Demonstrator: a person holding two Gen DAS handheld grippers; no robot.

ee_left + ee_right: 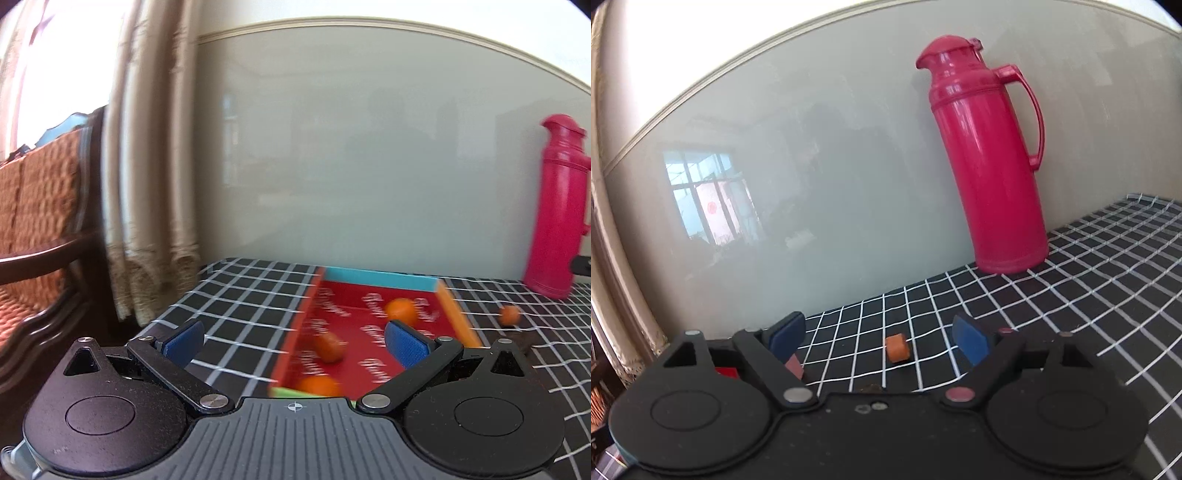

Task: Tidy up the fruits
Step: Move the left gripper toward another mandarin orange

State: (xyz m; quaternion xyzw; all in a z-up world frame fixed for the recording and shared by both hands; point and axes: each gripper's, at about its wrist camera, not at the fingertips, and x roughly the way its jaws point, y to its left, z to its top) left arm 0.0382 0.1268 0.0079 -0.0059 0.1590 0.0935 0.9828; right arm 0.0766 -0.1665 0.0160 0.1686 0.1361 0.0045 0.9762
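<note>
A shallow red box (365, 332) with blue and orange walls lies on the black checked tablecloth. Three orange fruits lie in it: one at the back (400, 311), one in the middle (330, 347), one at the near edge (318, 385). Another orange fruit (510, 315) lies on the cloth right of the box. My left gripper (295, 341) is open and empty, above the box's near left side. My right gripper (879, 341) is open and empty, with the loose orange fruit (897, 347) on the cloth between and beyond its fingers.
A tall pink thermos (988, 158) stands against the pale wall at the back; it also shows in the left wrist view (559, 210). A curtain (147, 184) and a wooden chair with an orange cushion (40, 221) stand left of the table. A small dark crumb (868, 387) lies near my right gripper.
</note>
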